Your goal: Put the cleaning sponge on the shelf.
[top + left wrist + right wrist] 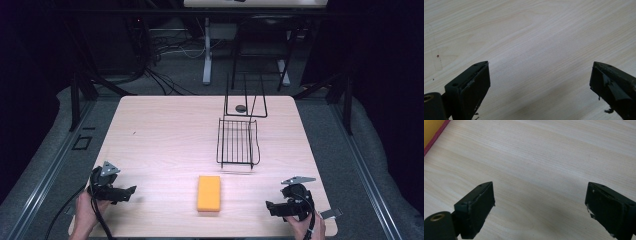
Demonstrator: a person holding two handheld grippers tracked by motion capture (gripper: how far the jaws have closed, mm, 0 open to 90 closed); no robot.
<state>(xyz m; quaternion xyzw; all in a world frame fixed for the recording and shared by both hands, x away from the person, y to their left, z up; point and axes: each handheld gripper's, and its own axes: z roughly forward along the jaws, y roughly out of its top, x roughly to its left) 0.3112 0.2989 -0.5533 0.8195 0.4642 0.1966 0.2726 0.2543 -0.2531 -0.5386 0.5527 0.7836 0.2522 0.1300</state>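
Bare of sleeves, the person's left hand [86, 210] and right hand [305, 227] are each showing a matte black two-jaw gripper, left [131, 190] and right [268, 205], wearing a grey three-cornered top plate, flat scuffed rectangular pads [475, 90], small screw holes and a trailing black cable.

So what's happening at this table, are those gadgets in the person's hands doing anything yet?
Not yet. A person sits at the wooden table with a left gripper and a right gripper, one in each hand, both resting near the front edge. Each has its jaws wide open over bare wood, holding nothing. Between them lies a yellow sponge, untouched. Farther back stands a black wire rack, with a small dark round object behind it.
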